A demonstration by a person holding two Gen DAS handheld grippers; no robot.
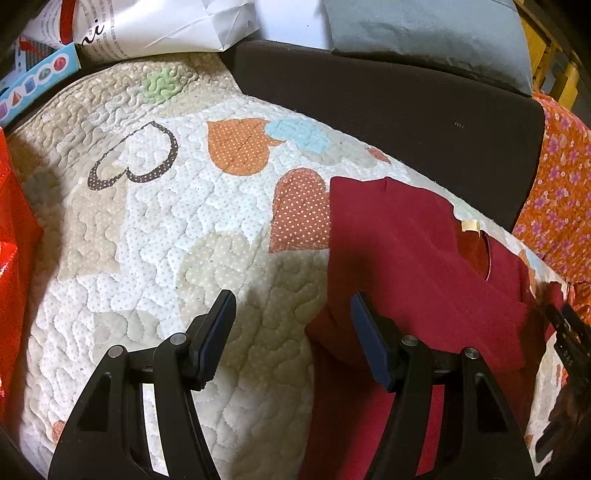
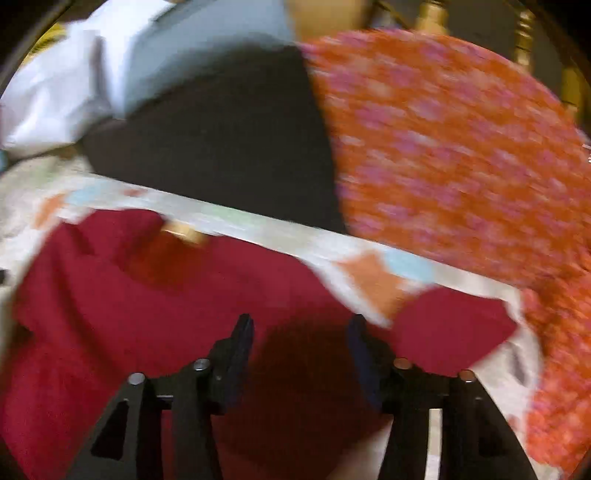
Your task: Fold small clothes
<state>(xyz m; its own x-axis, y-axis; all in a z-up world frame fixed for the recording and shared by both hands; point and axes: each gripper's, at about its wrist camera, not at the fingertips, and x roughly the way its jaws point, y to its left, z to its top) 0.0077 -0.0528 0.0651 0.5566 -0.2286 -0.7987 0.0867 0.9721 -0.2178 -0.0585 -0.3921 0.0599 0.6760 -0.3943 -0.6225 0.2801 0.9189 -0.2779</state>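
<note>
A small dark red shirt [image 1: 413, 258] lies flat on a quilted heart-print cover [image 1: 166, 221], its neck opening and cream label toward the far right. My left gripper [image 1: 293, 306] is open and empty, hovering at the shirt's left edge, right finger over the cloth. The right wrist view is blurred by motion. There the red shirt [image 2: 147, 314] fills the lower left, one sleeve [image 2: 450, 325] spread right. My right gripper [image 2: 301, 328] is open and empty just above the shirt's body. The other gripper shows at the right edge of the left wrist view [image 1: 569, 332].
A dark cushion [image 1: 388, 110] lies beyond the quilt. An orange flowered cloth [image 1: 554, 192] sits to the right, large in the right wrist view [image 2: 461, 166]. A grey pillow [image 1: 424, 33], white paper bag [image 1: 166, 29], blue box [image 1: 33, 88] and red bag [image 1: 14, 258] ring the quilt.
</note>
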